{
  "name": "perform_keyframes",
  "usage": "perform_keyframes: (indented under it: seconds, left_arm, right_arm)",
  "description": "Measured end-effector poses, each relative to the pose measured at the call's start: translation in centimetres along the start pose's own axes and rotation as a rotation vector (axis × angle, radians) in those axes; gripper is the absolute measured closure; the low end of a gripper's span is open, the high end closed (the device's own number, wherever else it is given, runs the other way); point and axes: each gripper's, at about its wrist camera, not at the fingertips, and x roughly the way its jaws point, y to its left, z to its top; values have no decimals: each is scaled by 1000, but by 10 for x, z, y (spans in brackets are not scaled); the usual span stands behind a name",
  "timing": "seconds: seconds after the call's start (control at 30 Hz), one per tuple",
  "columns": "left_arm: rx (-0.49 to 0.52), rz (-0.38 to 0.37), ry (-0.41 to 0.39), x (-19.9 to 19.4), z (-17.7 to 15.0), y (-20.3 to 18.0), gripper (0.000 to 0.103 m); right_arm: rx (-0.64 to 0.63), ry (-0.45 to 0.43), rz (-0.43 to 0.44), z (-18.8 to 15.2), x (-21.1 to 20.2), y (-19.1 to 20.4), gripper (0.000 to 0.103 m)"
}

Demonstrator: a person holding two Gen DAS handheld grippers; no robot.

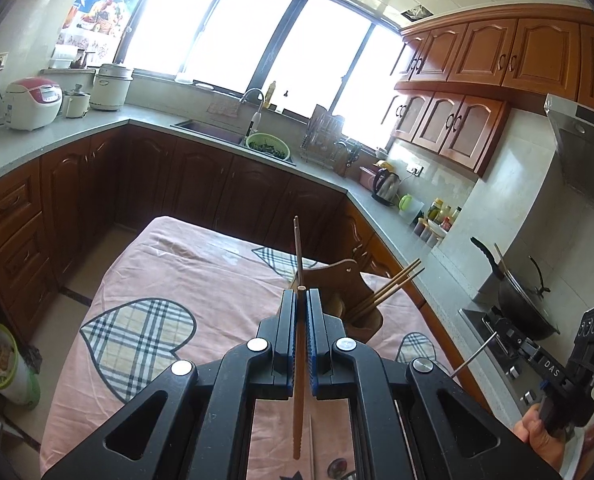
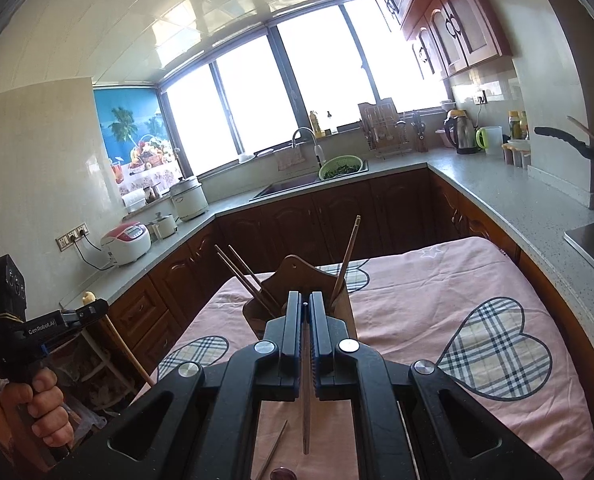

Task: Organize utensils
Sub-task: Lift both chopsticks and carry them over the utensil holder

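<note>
Between our left gripper's [image 1: 301, 300] nearly closed jaws sits a wooden chopstick [image 1: 298, 360], pinched mid-length and pointing to 12 o'clock. Our right gripper [image 2: 305, 300] clamps a thin metal chopstick [image 2: 306, 392] the same way. Just beyond, at 1 o'clock from the left — dead ahead of the right — stands the wooden holder [image 1: 337, 284] on the pink cloth [image 1: 177, 272], sticks [image 1: 393, 284] already inside. We'd tip each stick upright over the opening before releasing, one at a time.
</note>
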Motion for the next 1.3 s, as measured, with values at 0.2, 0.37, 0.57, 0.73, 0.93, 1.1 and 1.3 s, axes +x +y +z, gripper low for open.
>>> perform_keyframes:
  seconds: [0.2, 0.37, 0.57, 0.73, 0.93, 1.1, 1.3]
  left_arm:
    - [-4, -17, -45, 23, 15, -2, 100]
    - [-16, -15, -84, 44, 32, -1, 100]
    - [-37, -11, -139, 71, 50, 3, 100]
    - [-57, 0, -164, 102, 59, 6, 100]
    - [-74, 19, -174, 138, 55, 7, 100]
    - [-107, 27, -177, 163, 51, 11, 100]
    - [-120, 38, -174, 186, 36, 16, 100]
  right_arm:
    - [24, -49, 7, 23, 11, -4, 100]
    - [40, -87, 10, 46, 25, -10, 100]
    - [72, -141, 14, 70, 40, -15, 100]
    - [73, -175, 8, 85, 55, -15, 100]
    - [49, -185, -15, 89, 71, -14, 100]
    - [35, -183, -40, 86, 85, -18, 100]
    - [52, -164, -48, 76, 101, -26, 100]
